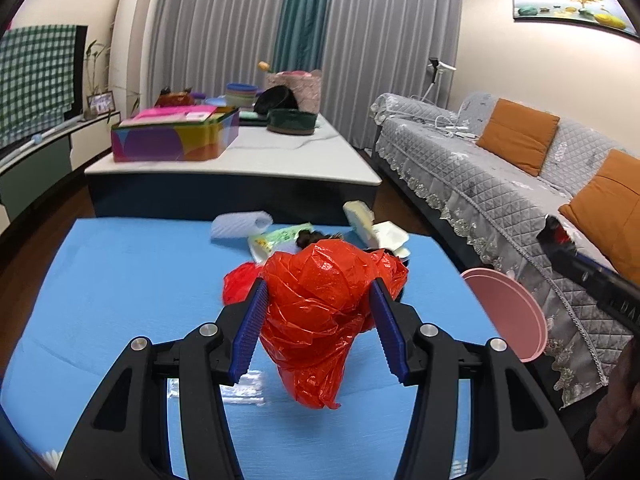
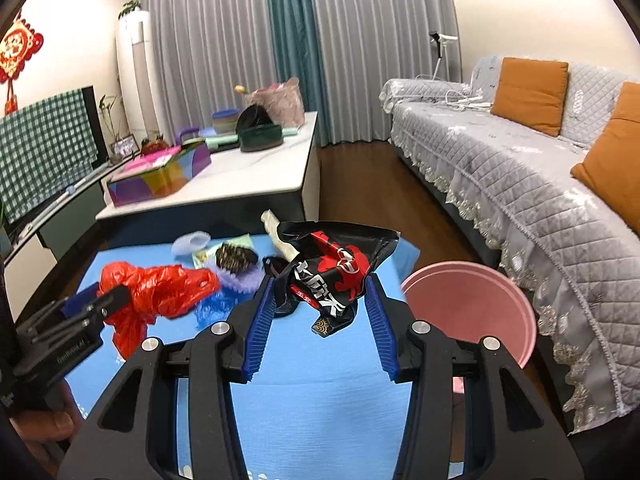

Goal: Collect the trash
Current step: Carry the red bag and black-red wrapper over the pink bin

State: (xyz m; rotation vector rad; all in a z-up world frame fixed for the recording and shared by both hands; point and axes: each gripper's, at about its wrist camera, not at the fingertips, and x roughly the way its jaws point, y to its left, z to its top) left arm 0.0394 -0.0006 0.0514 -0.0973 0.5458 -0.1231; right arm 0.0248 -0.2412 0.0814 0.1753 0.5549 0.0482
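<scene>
My left gripper is shut on a crumpled red plastic bag and holds it above the blue table. It also shows in the right wrist view, at the left, with the left gripper around it. My right gripper is shut on a black and red snack wrapper, lifted over the table near the pink bin. More trash lies at the table's far edge: a white foam sleeve, a green wrapper and a white foam box.
The pink bin stands on the floor off the table's right edge, beside the grey sofa. A white coffee table with a colourful box and bowls stands behind. A brush on purple and blue netting lies on the table.
</scene>
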